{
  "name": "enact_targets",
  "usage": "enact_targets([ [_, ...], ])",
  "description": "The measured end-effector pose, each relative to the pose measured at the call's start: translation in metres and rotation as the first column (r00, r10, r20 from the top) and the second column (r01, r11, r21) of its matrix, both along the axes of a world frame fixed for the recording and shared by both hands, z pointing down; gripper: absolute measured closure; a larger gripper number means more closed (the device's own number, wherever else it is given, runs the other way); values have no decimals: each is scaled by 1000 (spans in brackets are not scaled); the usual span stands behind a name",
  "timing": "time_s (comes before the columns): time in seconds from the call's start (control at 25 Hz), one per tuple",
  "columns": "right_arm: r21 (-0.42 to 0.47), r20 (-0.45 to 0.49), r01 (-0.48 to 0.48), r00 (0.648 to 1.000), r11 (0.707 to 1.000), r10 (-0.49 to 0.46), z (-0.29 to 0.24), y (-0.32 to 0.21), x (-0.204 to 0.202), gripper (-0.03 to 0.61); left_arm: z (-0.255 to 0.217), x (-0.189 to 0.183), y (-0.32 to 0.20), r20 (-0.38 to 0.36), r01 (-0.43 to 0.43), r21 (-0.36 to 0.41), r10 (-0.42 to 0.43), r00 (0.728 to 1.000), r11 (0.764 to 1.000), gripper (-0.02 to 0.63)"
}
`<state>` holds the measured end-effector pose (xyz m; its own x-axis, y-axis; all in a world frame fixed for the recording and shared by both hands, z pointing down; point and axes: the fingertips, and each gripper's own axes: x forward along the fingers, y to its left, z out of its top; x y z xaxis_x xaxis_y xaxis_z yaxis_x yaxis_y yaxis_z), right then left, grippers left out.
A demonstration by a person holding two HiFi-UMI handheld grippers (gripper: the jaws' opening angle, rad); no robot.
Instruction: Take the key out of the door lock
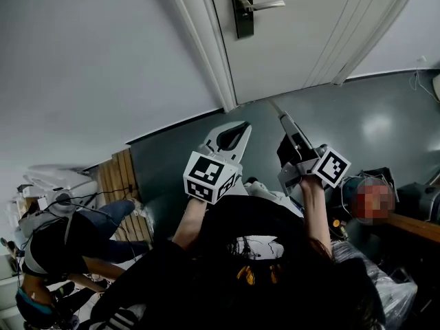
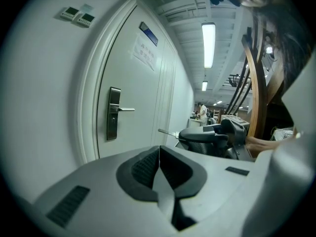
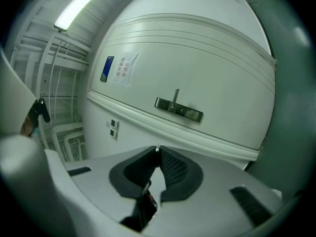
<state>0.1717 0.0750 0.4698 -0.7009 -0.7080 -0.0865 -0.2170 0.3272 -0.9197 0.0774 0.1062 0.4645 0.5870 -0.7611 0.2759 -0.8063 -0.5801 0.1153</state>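
Both tongs held back from the door (image 1: 309,26).
Left tongs (image 2: 159,148) closed on nothing; right tongs (image 3: 157,149) pinch the key (image 2: 168,132); lock plate (image 1: 242,5) at twelve o'clock; door notice (image 3: 123,68) illegible.

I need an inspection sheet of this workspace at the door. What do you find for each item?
Surface: grey floor; white door.
Job's things: lock plate with lever handle, no key seen in it; thin metal piece, likely the key, sticks out of the right jaws.
Clutter: wooden slats by the wall.
Grippers: left gripper shut, empty; right gripper shut on the key.
Cables: loose wires at far left.
Surroundings: crouching person; paper notice on the door.
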Motion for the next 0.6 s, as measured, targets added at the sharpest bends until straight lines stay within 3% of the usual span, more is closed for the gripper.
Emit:
enact_targets([
  [0.6, 0, -17, 5, 1000, 1000, -5, 5, -13, 2, 557, 14, -4, -3, 4, 17, -45, -17, 1000, 999, 604],
])
